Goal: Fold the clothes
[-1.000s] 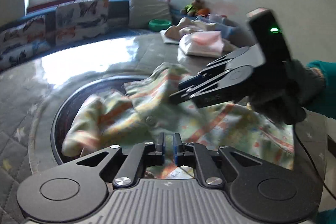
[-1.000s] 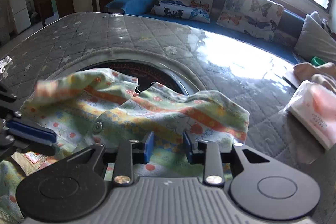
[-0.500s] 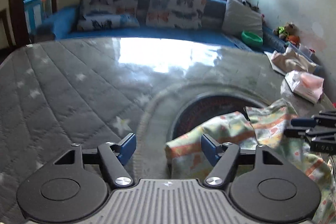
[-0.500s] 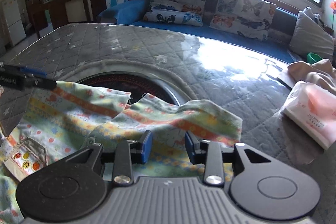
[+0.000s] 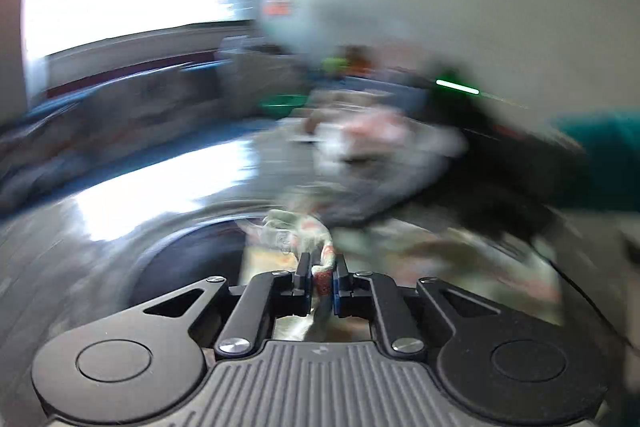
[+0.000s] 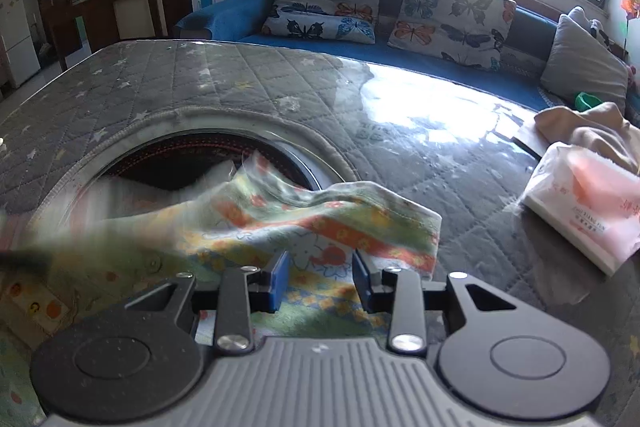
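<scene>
Quilted bench (image 6: 248, 83): far and left stretches bare, open for passage. Right edge: tissue pack (image 6: 580, 203) with beige cloth (image 6: 592, 131) behind it. Near centre: patterned garment (image 6: 320, 227) draped over round opening (image 6: 192, 155).

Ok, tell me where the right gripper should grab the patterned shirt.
Take the shirt by its folded far-right corner, coming in low from the near side. That hem lies doubled and slightly raised off the table, and the right gripper hangs open just short of it.
</scene>
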The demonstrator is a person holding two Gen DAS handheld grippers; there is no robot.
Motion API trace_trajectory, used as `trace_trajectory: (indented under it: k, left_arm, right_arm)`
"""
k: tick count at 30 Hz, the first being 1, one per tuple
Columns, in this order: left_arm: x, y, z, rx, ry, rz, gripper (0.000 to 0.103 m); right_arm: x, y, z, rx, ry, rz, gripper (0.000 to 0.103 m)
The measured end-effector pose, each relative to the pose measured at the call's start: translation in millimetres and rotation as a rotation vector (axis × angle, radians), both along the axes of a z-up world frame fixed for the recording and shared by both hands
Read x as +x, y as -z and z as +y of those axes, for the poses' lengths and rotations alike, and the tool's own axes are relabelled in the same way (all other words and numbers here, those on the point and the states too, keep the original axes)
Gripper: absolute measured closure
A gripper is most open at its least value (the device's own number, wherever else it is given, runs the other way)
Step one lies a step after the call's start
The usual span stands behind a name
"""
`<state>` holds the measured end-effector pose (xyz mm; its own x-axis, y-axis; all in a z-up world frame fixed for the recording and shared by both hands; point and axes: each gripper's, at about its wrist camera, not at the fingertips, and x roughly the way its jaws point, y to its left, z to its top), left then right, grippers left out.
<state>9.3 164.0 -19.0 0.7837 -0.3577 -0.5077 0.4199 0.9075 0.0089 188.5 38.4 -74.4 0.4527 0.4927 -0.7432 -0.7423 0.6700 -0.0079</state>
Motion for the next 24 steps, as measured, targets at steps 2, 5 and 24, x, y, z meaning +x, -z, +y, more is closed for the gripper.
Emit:
trace_trajectory:
  k: [2, 5, 24]
  left_arm:
    - [-3.9, 2.4, -9.8, 0.031, 0.047, -0.003, 0.093]
    - [6.6, 2.4, -0.9, 0.072, -0.056, -0.001, 0.093]
    - [64.0, 40.5, 111.8, 0.129, -0.711, 0.166, 0.061]
  right_arm:
    - [0.4, 1.0, 0.2, 0.002, 0.004, 0.003, 0.068]
    - [-0.6, 1.5, 1.7, 0.0, -0.001, 0.003, 0.068]
    - [3.6, 7.8, 19.0, -0.046, 0.001, -0.042, 0.061]
